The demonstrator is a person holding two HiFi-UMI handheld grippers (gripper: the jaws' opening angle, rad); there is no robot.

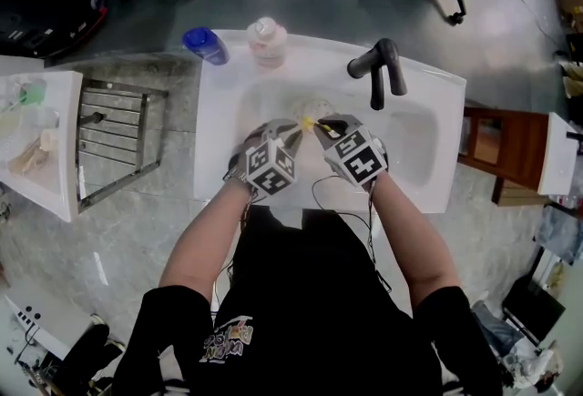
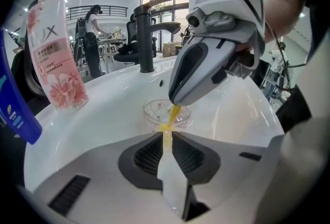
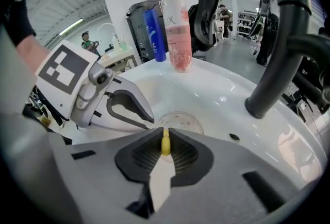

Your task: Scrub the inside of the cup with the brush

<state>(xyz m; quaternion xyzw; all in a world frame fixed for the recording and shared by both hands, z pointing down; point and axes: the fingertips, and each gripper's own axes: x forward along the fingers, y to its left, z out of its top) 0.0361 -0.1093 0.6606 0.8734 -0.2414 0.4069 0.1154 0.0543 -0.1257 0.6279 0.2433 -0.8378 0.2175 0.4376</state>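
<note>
A small clear cup (image 1: 315, 106) (image 2: 154, 109) (image 3: 186, 122) sits low in the white sink (image 1: 219, 112). My left gripper (image 1: 293, 132) (image 2: 166, 133) reaches it from the left, jaws nearly together and pinching the cup's near wall. A thin yellow brush handle (image 1: 310, 123) (image 2: 175, 113) (image 3: 165, 147) is clamped in my right gripper (image 1: 322, 125) (image 3: 165, 140). In the left gripper view the right gripper (image 2: 178, 98) comes down from above, and the brush runs from its tip into the cup. The bristles are hidden. The left gripper (image 3: 147, 117) lies close beside the cup.
A black faucet (image 1: 378, 66) (image 3: 278, 63) stands at the sink's back right. A pink bottle (image 1: 267, 41) (image 2: 56, 63) and a blue bottle (image 1: 205, 44) stand on the back left rim. A metal rack (image 1: 114, 135) is left of the sink, a wooden stand (image 1: 501, 144) right.
</note>
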